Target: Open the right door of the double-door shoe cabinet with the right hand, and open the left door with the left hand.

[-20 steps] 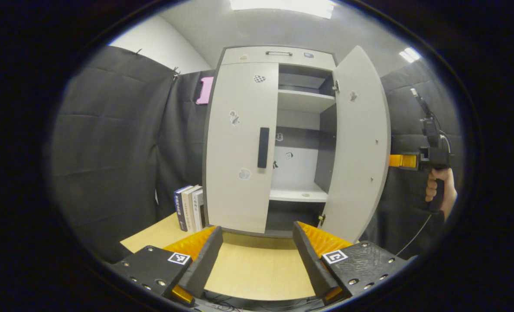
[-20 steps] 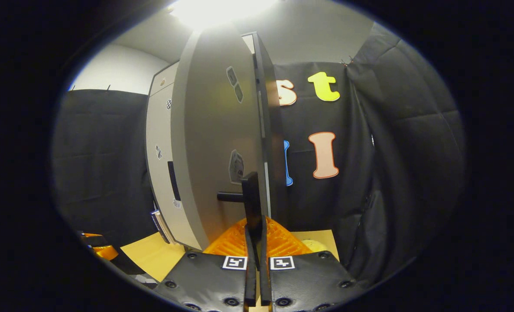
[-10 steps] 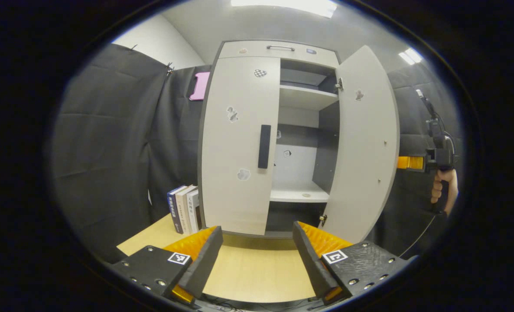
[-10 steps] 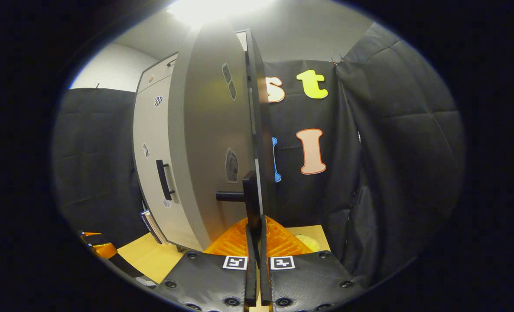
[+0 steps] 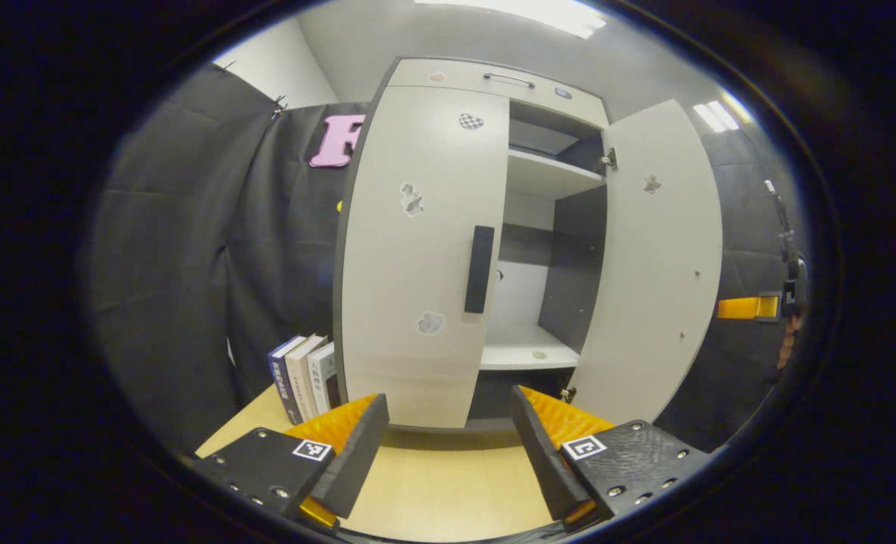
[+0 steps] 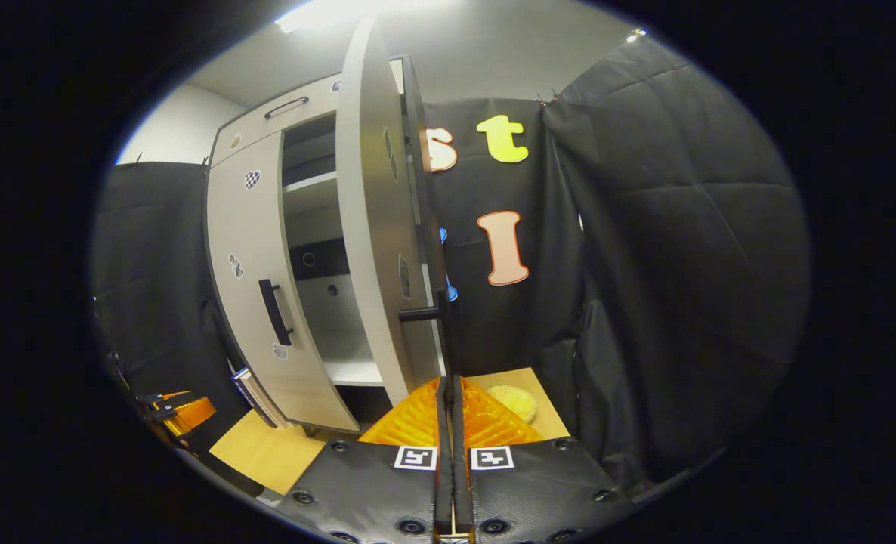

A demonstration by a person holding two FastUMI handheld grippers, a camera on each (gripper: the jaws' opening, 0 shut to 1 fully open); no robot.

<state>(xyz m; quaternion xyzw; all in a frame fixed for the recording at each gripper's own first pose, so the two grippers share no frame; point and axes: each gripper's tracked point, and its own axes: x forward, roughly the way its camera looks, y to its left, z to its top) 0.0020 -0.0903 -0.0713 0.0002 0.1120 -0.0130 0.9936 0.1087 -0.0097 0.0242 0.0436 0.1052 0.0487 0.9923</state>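
Across the left gripper view, we see the tall pale grey double-door shoe cabinet (image 5: 493, 249) standing on the light wooden worktop (image 5: 448, 483): its right door (image 5: 656, 264) is swung wide, baring white shelves, while its left door (image 5: 418, 257) is shut, its black bar handle (image 5: 479, 269) untouched. Our left tongs (image 5: 448, 446) gape open and empty, well short of that handle. A few upright books (image 5: 302, 374) stand beside the cabinet. From the right gripper view, our right tongs (image 6: 448, 393) are pinched closed on the right door's black handle (image 6: 440, 332), the door seen nearly edge-on. We judge half the task done; the left door remains.
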